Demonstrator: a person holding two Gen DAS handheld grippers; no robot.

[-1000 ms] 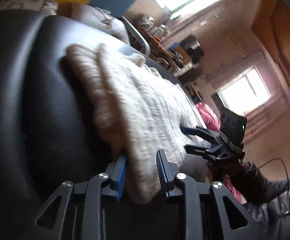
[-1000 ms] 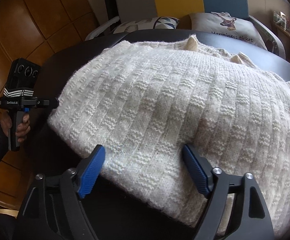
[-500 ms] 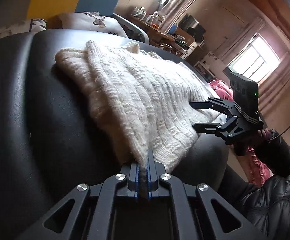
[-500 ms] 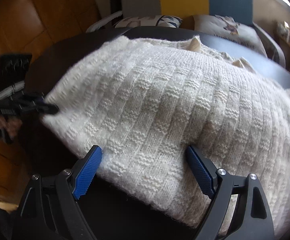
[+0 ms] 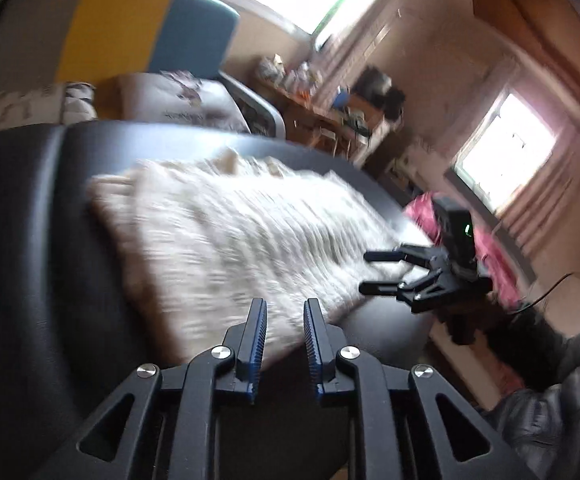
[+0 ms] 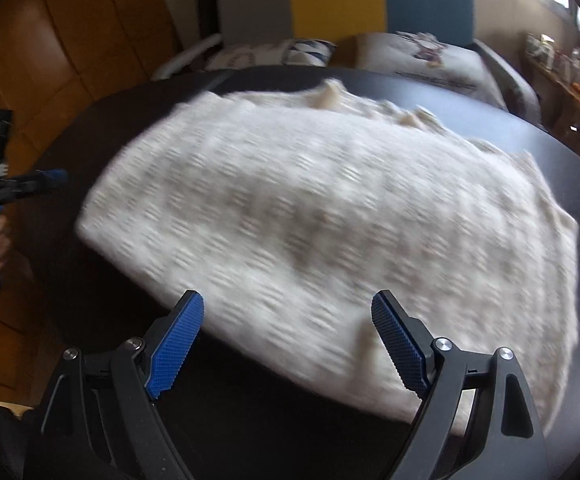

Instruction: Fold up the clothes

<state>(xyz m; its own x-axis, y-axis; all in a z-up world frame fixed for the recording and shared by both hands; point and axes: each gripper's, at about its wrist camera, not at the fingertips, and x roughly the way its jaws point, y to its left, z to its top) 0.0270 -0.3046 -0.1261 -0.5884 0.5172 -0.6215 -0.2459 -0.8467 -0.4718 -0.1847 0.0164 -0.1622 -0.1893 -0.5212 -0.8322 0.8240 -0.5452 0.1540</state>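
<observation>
A cream, chunky-knit sweater (image 6: 329,216) lies folded into a broad rectangle, flat on the black padded surface (image 6: 529,148). Its ribbed, blocky stitch pattern faces up, blurred in both views. Small lumps of knit poke up along the far edge, and the near edge sits just short of the surface's rim.

Two bright windows (image 5: 505,148) light a cluttered desk (image 5: 321,108) and wood-panelled wall (image 6: 70,40).
</observation>
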